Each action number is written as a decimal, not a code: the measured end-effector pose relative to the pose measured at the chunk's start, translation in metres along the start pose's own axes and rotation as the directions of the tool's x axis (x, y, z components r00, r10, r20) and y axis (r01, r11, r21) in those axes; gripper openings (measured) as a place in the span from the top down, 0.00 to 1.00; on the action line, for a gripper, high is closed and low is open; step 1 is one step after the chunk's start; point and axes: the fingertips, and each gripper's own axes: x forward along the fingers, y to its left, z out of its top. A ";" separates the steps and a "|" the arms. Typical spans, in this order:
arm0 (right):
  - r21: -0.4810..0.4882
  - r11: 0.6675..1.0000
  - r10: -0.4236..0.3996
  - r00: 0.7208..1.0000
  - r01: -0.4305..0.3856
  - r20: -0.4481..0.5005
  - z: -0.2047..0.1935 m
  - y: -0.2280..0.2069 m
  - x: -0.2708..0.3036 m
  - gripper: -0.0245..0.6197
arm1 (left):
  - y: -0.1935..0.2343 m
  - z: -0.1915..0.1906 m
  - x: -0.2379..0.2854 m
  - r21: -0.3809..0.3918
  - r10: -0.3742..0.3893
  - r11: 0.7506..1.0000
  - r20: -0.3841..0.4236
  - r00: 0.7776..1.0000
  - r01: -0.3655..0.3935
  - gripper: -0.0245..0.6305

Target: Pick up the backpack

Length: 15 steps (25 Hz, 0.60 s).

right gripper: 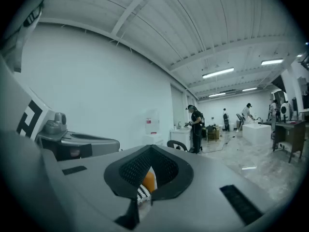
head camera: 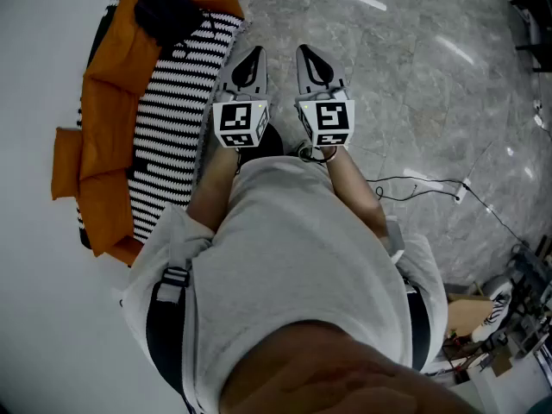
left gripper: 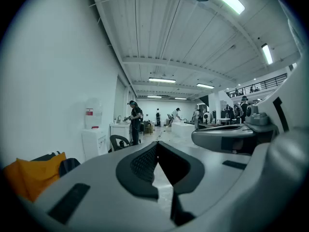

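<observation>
A person stands on a grey marble floor (head camera: 414,76) with the left gripper (head camera: 255,53) and right gripper (head camera: 304,51) held side by side and roughly level. Both sets of fingers (left gripper: 140,163) are closed tip to tip and hold nothing.

The backpack (head camera: 168,11), a dark rounded bundle, sits at about eleven o'clock from the grippers. It lies at the far end of a black-and-white striped couch (head camera: 177,102), against the orange cushions (head camera: 108,102) and well apart from either gripper.

It looks soft and slumped, so it would likely sag and swing when lifted rather than keep its shape, and its weight depends on contents that cannot be seen. A top loop or shoulder strap would give the surest hold, though none can be made out from here. Failing that, a gathered fold of fabric near the top could serve.

Only the head view shows the whole couch and a cable (head camera: 414,184) trailing across the floor at three o'clock. The left gripper view catches a corner of orange cushion, with a dark shape beside it at eight o'clock. It also shows a water dispenser (left gripper: 93,129) and people working far down the hall. The right gripper view shows only a sliver of orange and stripes through the slot beneath its closed fingers.
</observation>
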 end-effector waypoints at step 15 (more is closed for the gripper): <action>-0.037 0.999 0.030 0.999 -0.030 -0.014 -0.017 0.021 0.004 0.90 | 0.003 -0.032 -0.011 -0.058 0.020 0.998 -0.067 0.998 -0.024 0.94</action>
